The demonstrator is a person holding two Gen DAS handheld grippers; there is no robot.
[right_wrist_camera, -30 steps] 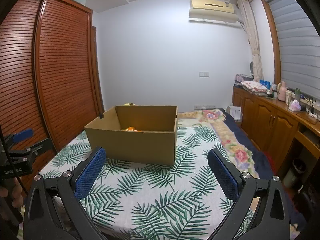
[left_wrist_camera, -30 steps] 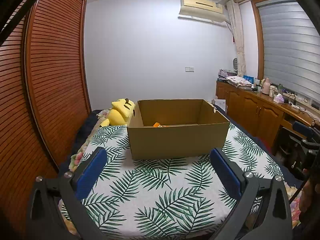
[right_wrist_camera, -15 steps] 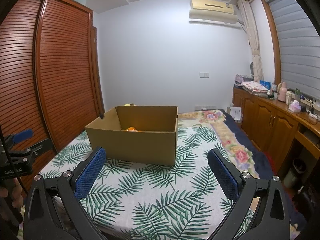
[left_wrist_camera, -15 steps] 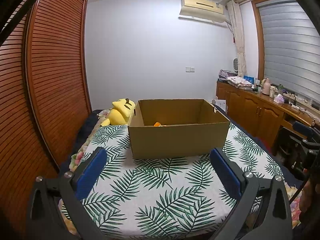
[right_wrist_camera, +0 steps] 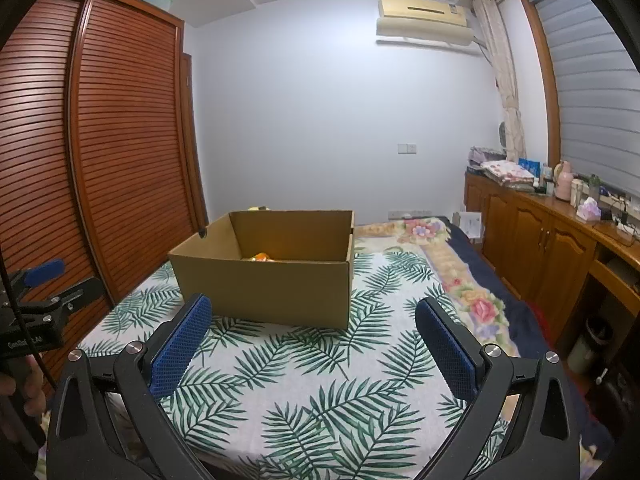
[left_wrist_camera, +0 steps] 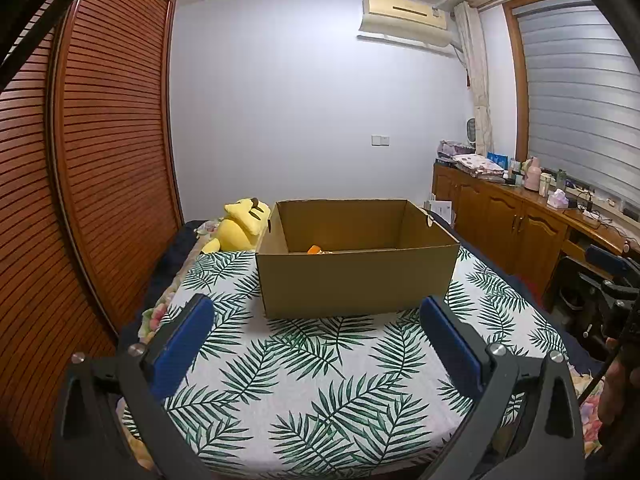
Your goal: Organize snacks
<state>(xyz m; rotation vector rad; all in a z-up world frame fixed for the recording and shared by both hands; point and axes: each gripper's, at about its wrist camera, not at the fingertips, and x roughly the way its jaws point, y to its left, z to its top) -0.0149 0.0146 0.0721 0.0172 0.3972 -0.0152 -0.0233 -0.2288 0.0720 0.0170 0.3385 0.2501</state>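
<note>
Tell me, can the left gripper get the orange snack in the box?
Probably yes. The left gripper is open and empty, the box has no lid, and only bare bedspread lies between. It must go over the near wall to reach the snack.

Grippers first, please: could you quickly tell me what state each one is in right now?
Left gripper: open, holding nothing.
Right gripper: open, holding nothing.

It was a home bedroom: a bed under a palm-leaf-print sheet (left_wrist_camera: 320,380) lay ahead of the tongs, a louvred wooden wardrobe (left_wrist_camera: 100,160) to their left, a yellow plush toy (left_wrist_camera: 240,228) beyond, a wall air conditioner (right_wrist_camera: 424,16) above.
</note>
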